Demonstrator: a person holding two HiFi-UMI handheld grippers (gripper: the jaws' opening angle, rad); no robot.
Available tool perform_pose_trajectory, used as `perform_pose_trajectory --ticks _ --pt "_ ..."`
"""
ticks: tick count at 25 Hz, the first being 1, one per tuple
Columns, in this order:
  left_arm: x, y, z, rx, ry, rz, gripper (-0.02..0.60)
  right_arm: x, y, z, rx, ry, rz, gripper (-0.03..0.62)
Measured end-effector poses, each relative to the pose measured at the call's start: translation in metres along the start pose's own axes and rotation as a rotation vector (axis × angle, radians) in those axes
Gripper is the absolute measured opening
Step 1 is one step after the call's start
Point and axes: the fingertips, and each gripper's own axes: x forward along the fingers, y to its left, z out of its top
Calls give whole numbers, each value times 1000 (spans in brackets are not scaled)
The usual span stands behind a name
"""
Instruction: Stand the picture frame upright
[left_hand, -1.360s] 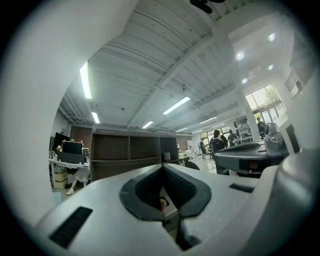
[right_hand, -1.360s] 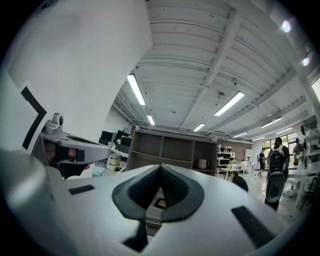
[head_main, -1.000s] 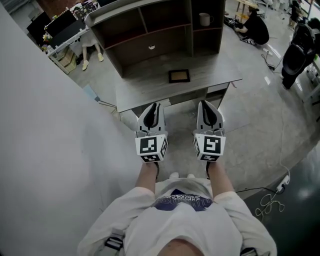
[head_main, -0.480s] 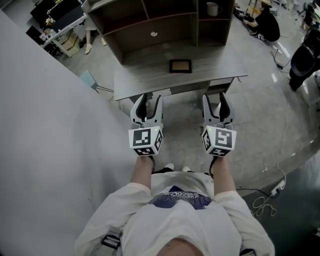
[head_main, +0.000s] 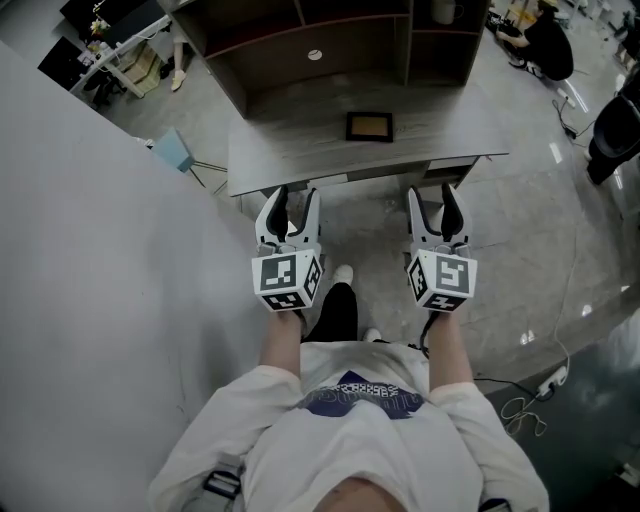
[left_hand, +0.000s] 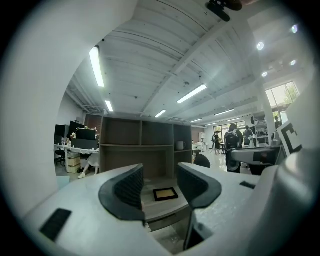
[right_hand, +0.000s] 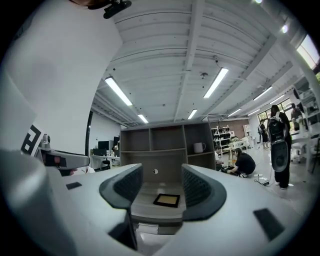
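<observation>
— Where is the picture frame to be found?
— The picture frame (head_main: 369, 127) is seen lying flat, face up, on the grey desk (head_main: 290, 160). It is set toward the back of the top, right of the middle, just in front of the dark shelf unit (head_main: 290, 60) mounted on the desk. A black border and a tan inner panel can be made out.

— And how are the grippers held?
— The left gripper (head_main: 296, 200) and the right gripper (head_main: 432, 195) are held side by side and level, pointed at the desk, with their tips near its front edge and over the floor (head_main: 370, 230). Both are kept well apart from the frame.

— Is anything gripped?
— No. The jaws of both grippers have just been opening and are now spread wide. Nothing is clamped between the pads; only the distant desk top and the frame are seen through each gap.

— What else is shown?
— A white mug (right_hand: 199, 147) is placed in an upper right compartment of the shelf unit.
</observation>
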Motion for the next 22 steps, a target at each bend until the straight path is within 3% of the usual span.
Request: perform_pose_trajectory --ticks 13,22 --pt "131 74 -6 -52 43 -67 190 126 3 -15 -20 71 -65 221" --pt "221 125 4 -40 58 -128 190 218 1 -16 -6 87 -117 221"
